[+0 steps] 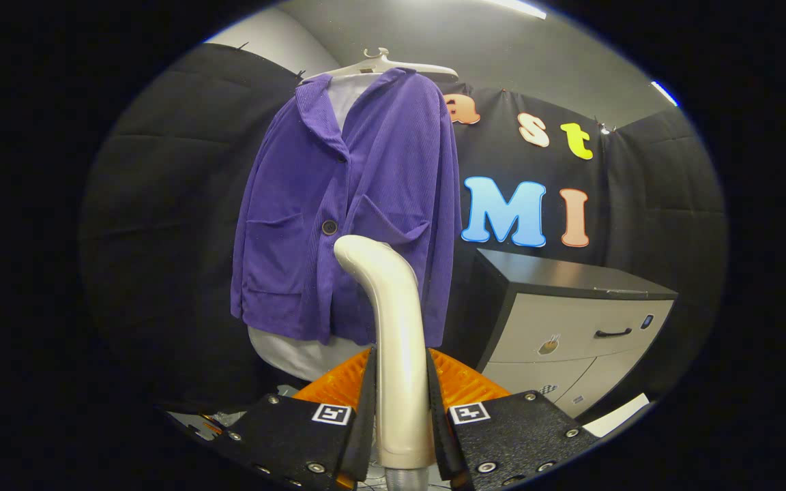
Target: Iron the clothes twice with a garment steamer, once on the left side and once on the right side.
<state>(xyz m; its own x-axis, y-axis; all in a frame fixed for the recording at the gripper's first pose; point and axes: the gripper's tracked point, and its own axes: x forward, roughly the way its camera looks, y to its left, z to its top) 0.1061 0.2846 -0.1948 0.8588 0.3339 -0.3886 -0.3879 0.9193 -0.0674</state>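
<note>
Steamer handle (396,341) is clamped by gripper (400,416), head aimed at purple jacket (345,204); prob approach stage, left-side pass needed next imo.

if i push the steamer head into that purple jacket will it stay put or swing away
Likely it swings: the purple jacket hangs free from a hanger. The ribbed cloth looks soft, so it should dent and fold rather than resist. The gripper holds the steamer handle with both jaws pressed on it.
</note>
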